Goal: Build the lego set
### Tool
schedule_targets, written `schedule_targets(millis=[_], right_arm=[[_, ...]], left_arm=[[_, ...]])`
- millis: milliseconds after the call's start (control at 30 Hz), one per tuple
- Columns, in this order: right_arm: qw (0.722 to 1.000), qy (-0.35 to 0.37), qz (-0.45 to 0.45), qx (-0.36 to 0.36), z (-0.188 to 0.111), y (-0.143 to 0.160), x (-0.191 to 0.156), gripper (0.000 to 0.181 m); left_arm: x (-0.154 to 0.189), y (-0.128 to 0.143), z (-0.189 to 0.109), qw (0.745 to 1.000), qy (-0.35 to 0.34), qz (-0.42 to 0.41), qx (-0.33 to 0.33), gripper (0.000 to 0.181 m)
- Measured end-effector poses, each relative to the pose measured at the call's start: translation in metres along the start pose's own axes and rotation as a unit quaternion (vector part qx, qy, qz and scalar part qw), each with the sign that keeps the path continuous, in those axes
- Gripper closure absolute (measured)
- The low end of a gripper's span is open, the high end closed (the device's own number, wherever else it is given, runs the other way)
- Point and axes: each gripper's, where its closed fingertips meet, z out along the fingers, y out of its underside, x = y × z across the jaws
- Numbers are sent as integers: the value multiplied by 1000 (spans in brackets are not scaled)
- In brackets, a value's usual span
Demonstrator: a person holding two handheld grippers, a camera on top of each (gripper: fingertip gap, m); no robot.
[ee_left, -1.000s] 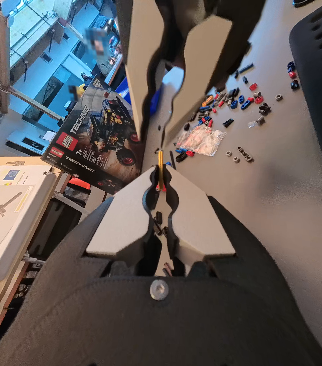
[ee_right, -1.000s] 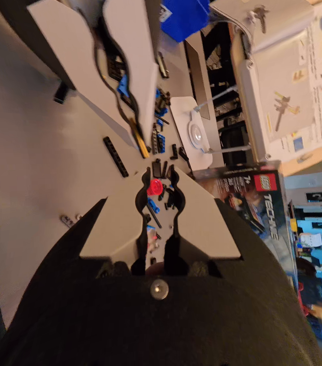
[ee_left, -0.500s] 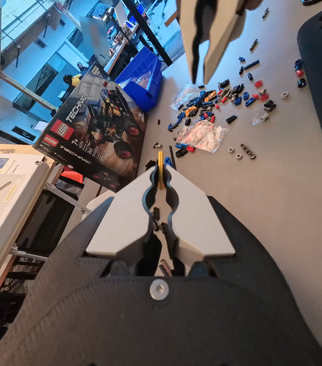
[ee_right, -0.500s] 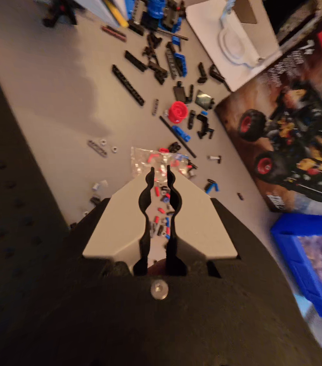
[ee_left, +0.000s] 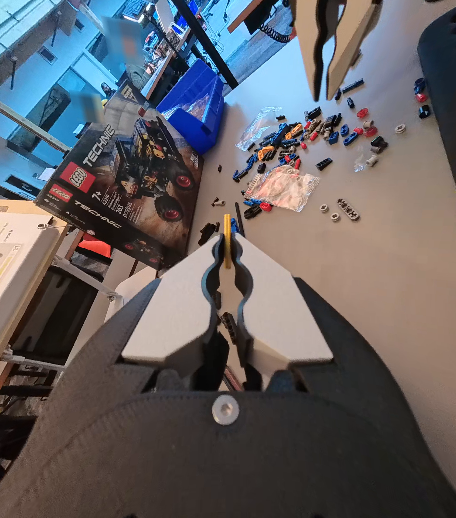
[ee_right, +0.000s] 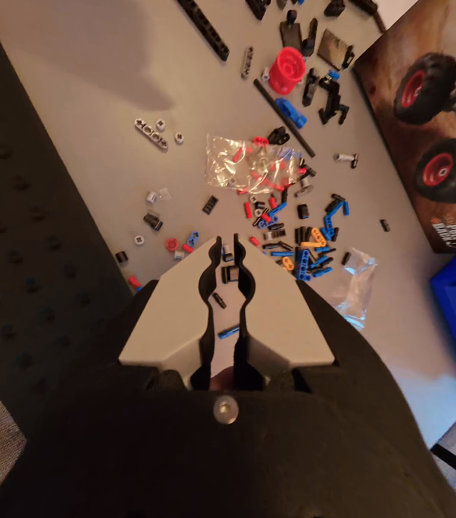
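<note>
So my left gripper was pinched on a thin yellow axle, only its middle held, one end poking out past the tips. It hung above the grey table, near the kit box on the left. My right gripper was empty, its jaws a narrow slot apart, hovering over the scattered small parts: blue and black pins, orange liftarms, and a small black piece showing between the jaws.

Risks as I judged them:
- The axle was gripped on a slim contact line. Any twist or bump could have rotated it or let it slide out, and it would have rolled among the loose pieces.
- The right jaws were barely spread, and the parts below lay touching each other. Coming down there could have pinched two pieces at once or flicked a pin away.
- The clear bag with red pins sat just beyond the pile. A careless sweep could have dragged it and shifted everything.
- The red wheel hub farther off looked round enough to roll if nudged.
- The right view was motion-blurred, so my aim on a tiny pin was unreliable.

The blue bin at the far left stayed out of reach.
</note>
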Motion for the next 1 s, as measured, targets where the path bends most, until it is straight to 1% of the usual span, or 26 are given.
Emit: schedule_targets(millis=[67, 167, 300, 467, 767, 867, 1000], right_arm=[[1000, -17, 3, -7, 5, 5, -9, 176], [1000, -7, 12, -24, 9, 16, -9, 173], [998, 36, 38, -38, 2, 33, 9, 168], [995, 73, 53, -44, -8, 45, 25, 167], [991, 101, 47, -72, -7, 60, 49, 168], [988, 121, 48, -80, -9, 63, 60, 167], [987, 136, 49, -74, -13, 61, 68, 166]], left_arm=[[0, 0, -1, 1000, -1, 0, 0, 179], [0, 1, -1, 1000, -2, 0, 0, 178], [2, 1, 0, 1000, 2, 0, 0, 179], [4, 2, 1, 1000, 7, 1, -1, 179], [4, 3, 2, 1000, 6, 1, -4, 179], [3, 3, 2, 1000, 5, 1, -4, 179], [4, 3, 3, 1000, 7, 0, -4, 179]])
